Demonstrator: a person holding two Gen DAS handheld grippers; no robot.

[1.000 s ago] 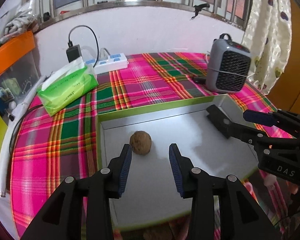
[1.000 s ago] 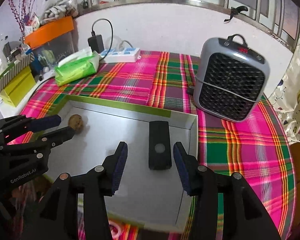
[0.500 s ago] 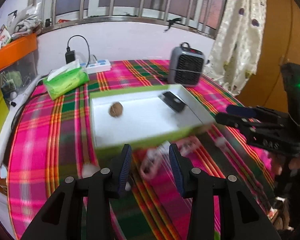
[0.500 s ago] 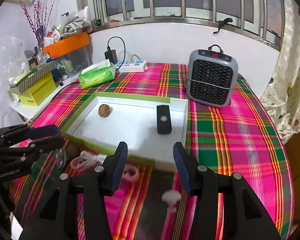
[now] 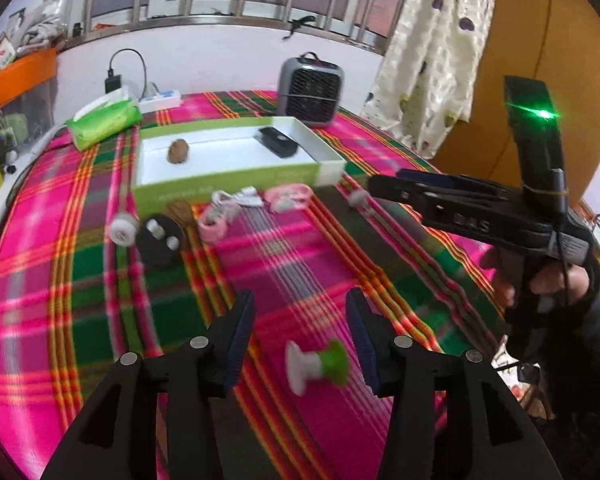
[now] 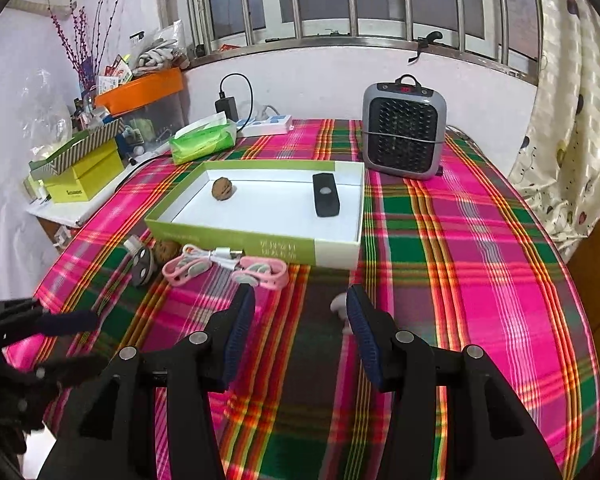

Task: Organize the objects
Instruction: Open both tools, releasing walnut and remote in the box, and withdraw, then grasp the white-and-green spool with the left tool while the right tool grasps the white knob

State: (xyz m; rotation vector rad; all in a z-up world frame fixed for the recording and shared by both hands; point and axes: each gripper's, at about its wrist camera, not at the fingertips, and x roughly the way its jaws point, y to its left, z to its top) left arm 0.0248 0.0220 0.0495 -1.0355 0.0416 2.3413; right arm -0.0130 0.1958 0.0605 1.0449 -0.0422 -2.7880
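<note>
Your left gripper (image 5: 300,344) is standing with its jaws spread wide, having just been opening, and the small green and white spool (image 5: 316,366) is lying on its side between the pads, touched by neither. You are lining up on it, so keep the pads level with the spool's middle and close across the narrow waist, not over the flared white end, or it may roll away on the plaid cloth (image 5: 300,264).

Your right gripper (image 6: 296,328) is released too, holding nothing; a small white piece (image 6: 339,305) is sitting just inside its right finger.

Beyond the fingers, the pink cable clips (image 6: 260,270), the white cable (image 6: 216,256), a nut (image 6: 166,248) and a black disc (image 6: 142,266) are waiting just beside the box's near wall. The box (image 6: 236,238) is already holding a walnut (image 6: 223,189) and a black remote (image 6: 326,200), so you are likely early in the job.
</note>
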